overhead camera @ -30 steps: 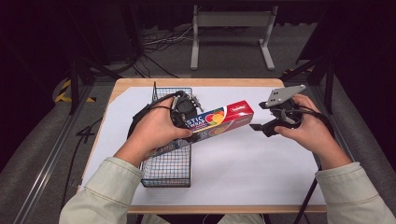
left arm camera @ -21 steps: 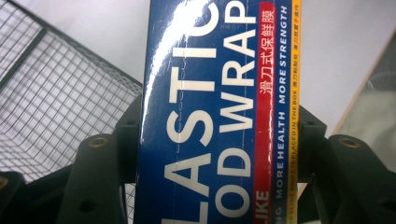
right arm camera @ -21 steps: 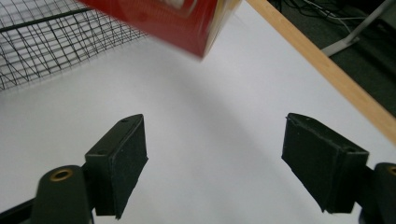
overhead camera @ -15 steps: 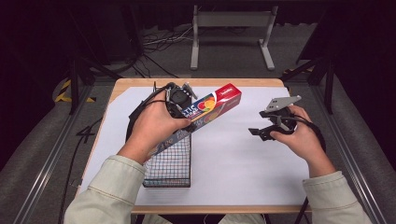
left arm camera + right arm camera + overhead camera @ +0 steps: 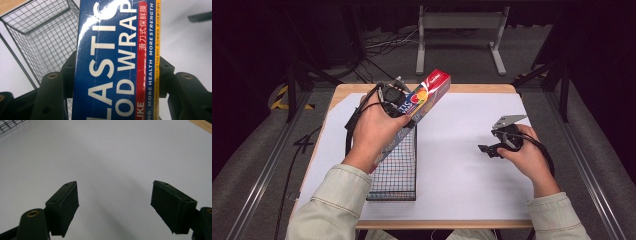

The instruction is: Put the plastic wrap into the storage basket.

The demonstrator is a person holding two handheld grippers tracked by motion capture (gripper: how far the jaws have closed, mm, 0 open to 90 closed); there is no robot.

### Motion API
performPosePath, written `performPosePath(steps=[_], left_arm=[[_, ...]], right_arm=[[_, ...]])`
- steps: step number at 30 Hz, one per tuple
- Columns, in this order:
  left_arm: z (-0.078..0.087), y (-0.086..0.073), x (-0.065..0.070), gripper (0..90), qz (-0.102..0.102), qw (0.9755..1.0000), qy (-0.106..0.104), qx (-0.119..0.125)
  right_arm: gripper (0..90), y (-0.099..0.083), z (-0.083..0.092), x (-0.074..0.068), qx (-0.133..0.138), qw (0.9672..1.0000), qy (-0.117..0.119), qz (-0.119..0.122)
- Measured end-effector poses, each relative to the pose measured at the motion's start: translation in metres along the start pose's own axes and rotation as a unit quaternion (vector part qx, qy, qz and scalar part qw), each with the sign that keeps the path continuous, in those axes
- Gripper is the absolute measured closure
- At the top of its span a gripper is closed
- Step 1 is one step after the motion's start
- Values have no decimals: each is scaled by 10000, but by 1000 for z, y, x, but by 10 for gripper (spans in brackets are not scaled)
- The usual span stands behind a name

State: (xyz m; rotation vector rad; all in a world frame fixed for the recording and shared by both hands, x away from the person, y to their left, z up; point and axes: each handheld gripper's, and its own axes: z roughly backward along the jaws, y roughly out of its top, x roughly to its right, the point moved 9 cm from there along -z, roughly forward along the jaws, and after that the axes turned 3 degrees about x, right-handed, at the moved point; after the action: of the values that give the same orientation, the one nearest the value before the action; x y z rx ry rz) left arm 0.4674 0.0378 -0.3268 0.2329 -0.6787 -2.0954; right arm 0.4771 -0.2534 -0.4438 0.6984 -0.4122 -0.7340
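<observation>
Table (image 5: 343,90) — white sheet (image 5: 462,150), wire basket (image 5: 398,172).

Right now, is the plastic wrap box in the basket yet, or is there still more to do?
Not yet. Done: the left gripper is shut on the plastic food wrap box and has it off the table. In hand: the box is tilted, its lower end down at the wire basket. Left: probably lowering it in and letting go. The right gripper is open with nothing between its jaws, low over the white table cover.
</observation>
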Motion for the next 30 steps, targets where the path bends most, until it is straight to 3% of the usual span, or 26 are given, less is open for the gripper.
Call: performPosePath(steps=[1,2,5,8,9,12,15,20,25,30], left_arm=[[0,0,0,407,0,10000,0,0],[-1,0,-3,407,185,9998,45,-13],[-3,1,-7,407,348,9992,176,-9],[-3,2,-10,408,502,9982,299,92],[-5,2,-12,408,754,9964,337,179],[-8,2,-16,408,914,9945,479,173],[-10,1,-14,407,911,9942,561,99],[-13,1,-8,408,1239,9914,396,177],[-13,1,-15,407,1356,9884,633,251],[-16,-2,-20,407,1524,9856,687,256]], right_arm=[[223,0,0,2,18,10000,-54,20],[223,-1,0,3,-13,9999,-100,28],[223,-5,-1,5,-71,9998,-198,6],[218,-7,-2,4,-24,9999,-126,-72],[217,-8,-2,3,-21,9999,-114,-92],[217,-9,-1,4,-37,9999,-137,-92],[217,-8,0,4,18,9999,-146,-89],[212,-6,0,0,36,9999,-97,-83],[212,-7,-2,-2,-4,9999,-93,-54],[215,-10,-1,-3,-17,9999,-43,-140]])
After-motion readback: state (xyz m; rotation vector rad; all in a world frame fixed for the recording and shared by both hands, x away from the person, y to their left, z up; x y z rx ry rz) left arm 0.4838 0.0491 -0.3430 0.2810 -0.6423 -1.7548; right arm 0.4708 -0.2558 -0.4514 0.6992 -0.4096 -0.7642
